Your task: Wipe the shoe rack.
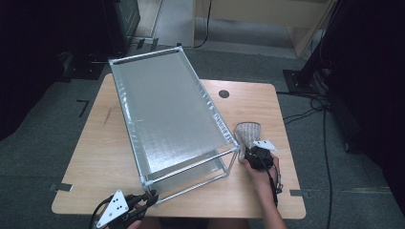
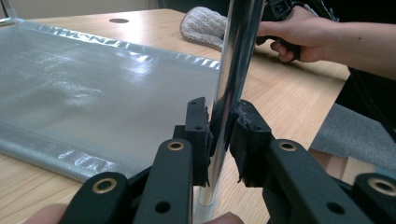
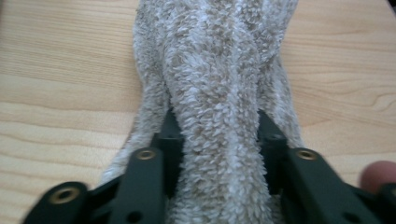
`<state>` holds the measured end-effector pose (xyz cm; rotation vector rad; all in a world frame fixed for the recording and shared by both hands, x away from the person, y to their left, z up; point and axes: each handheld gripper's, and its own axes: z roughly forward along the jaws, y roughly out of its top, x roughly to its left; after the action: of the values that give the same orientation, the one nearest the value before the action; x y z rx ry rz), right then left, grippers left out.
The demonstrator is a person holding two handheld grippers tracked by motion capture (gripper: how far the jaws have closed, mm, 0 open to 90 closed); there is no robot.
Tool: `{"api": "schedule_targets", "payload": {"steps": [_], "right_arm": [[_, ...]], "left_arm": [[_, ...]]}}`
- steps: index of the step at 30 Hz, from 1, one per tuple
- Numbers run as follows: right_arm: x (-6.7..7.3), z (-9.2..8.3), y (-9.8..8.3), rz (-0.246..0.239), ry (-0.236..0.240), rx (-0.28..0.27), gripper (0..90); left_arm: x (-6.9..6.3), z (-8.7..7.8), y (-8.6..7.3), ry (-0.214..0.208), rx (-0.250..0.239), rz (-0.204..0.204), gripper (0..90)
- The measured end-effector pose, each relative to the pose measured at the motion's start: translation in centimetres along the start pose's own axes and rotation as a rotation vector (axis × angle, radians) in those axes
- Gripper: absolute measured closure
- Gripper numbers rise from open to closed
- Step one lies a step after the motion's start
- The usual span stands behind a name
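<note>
A chrome-tube frame (image 1: 188,168) with a silvery sheet (image 1: 167,109) stretched across its top stands slanted on the wooden table (image 1: 95,148). At its near left corner my left gripper (image 1: 149,199) is shut on an upright chrome pole (image 2: 236,65), the pads pressing it from both sides; in the left gripper view the left gripper (image 2: 223,135) is low on that pole. A fluffy grey towel (image 1: 248,133) lies on the table right of the frame. My right gripper (image 1: 249,156) sits at its near end. In the right gripper view the right gripper (image 3: 219,135) is shut on a bunched fold of the towel (image 3: 215,65).
A round dark hole (image 1: 224,94) is in the table behind the towel. Bare wood lies left of the frame and along the front edge. Cables (image 1: 305,114) trail on the grey floor at the right, and a dark stand (image 1: 301,76) is at the back right.
</note>
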<state>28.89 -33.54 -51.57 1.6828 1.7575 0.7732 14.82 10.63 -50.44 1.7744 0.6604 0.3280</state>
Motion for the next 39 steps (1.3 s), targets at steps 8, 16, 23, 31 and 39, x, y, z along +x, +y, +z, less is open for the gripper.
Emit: {"api": "schedule_targets", "payload": {"steps": [8, 16, 23, 31, 39], "right_arm": [[-1.5, -2.3, -2.2, 0.028, 0.074, -0.066, 69.4], [-2.7, -6.3, -1.4, 0.101, 0.162, -0.195, 69.3], [-1.9, -12.3, 1.0, 0.095, 0.236, -0.344, 68.7], [0.9, -17.1, 2.6, 0.046, 0.295, -0.463, 68.4], [4.5, -20.0, 3.0, -0.028, 0.358, -0.575, 68.2]], "left_arm": [[-0.4, 0.6, -0.1, -0.011, 0.014, 0.005, 74.4], [-0.2, 1.3, 0.0, 0.005, 0.008, -0.013, 71.8], [0.5, 1.6, -0.5, -0.051, -0.035, -0.113, 68.0], [0.4, 1.7, -0.2, -0.044, -0.069, -0.127, 67.0], [-0.3, 2.2, 0.2, -0.028, -0.015, -0.044, 69.2]]}}
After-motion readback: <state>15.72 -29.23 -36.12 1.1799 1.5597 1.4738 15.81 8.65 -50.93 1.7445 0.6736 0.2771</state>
